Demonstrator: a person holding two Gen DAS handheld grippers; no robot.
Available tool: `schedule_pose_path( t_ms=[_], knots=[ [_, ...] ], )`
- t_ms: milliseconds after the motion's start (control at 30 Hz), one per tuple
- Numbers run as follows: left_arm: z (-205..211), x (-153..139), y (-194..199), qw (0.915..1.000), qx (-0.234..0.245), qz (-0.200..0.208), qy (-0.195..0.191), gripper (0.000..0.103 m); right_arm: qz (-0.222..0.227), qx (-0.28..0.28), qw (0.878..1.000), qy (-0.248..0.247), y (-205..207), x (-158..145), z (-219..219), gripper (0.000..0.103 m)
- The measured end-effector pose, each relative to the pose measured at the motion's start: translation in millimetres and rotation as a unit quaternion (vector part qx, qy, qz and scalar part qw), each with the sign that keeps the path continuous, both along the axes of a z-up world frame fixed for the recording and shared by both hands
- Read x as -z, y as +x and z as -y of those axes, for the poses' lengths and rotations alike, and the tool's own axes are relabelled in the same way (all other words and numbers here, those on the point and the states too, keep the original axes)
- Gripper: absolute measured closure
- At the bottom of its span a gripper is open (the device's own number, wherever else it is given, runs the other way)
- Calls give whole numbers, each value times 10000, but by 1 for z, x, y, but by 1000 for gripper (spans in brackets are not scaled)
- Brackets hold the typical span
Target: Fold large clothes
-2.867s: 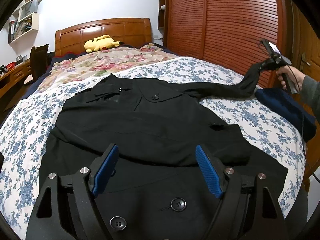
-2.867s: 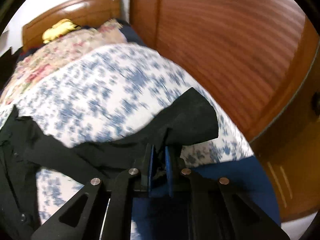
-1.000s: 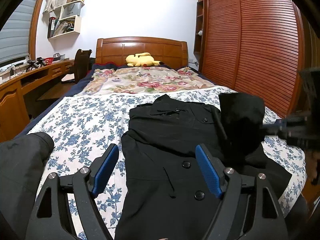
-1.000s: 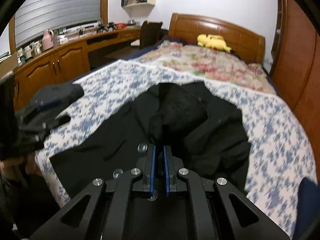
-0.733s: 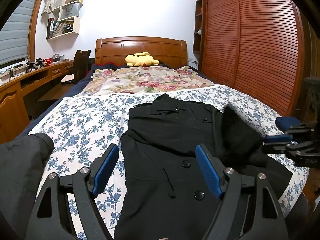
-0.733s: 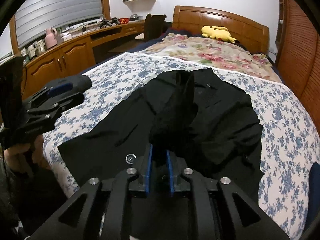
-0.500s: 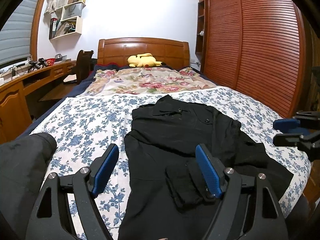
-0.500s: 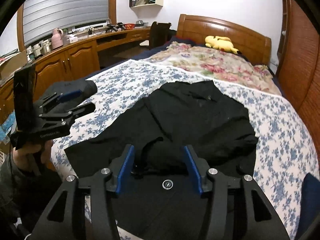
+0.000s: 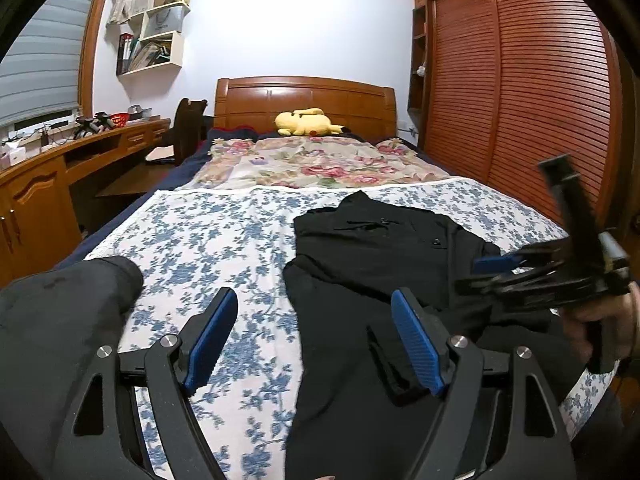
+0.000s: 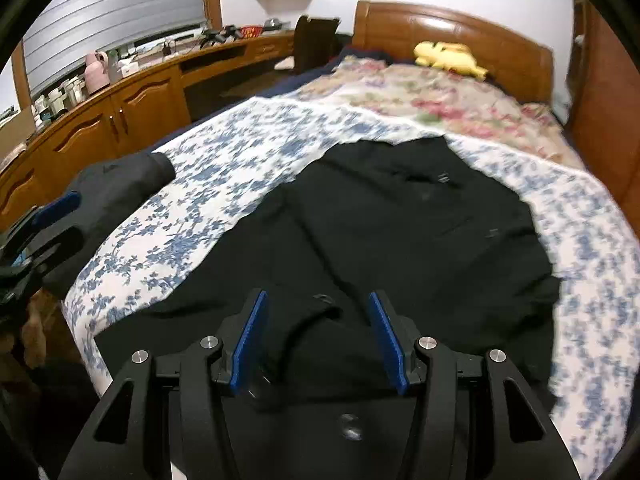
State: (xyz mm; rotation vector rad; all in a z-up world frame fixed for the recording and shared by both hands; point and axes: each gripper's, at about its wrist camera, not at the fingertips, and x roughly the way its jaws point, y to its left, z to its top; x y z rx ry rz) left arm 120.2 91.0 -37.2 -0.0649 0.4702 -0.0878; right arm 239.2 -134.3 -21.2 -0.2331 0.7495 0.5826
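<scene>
The long black buttoned coat (image 10: 400, 216) runs lengthwise up the bed, directly beneath the half-open, empty right claw (image 10: 316, 336); the wide-open, empty left claw (image 9: 316, 340) straddles its left edge.

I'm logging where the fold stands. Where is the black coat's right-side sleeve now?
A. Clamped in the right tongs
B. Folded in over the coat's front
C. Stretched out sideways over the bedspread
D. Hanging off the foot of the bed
B: the sleeve lies across the black coat, its cuff loose between the open right tongs.
</scene>
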Motion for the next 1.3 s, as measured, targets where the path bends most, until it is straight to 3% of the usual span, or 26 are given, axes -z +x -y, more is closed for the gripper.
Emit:
schedule_pose_path(
  t_ms=[267,367,467,567,900,1300],
  knots=[
    [-13,2,-1,9999,-101,-58,-68,23,-883,129,9945,-546,52,67,-59,49],
    [-14,2,-1,9999,-89,-43,-55,23,-938,158,9935,-629,59,74,-63,49],
    [-15,2,-1,10000,-77,-41,-31,23,-934,16,9938,-611,59,71,-67,88],
    [-14,1,-2,10000,-77,-41,-44,23,-760,-96,9959,-480,51,61,-67,94],
    [-4,5,1,10000,41,-46,24,23,75,-68,9997,239,-24,36,-19,96],
    [31,8,4,9990,338,-136,262,23,310,814,9956,345,-85,72,52,96]
  ],
)
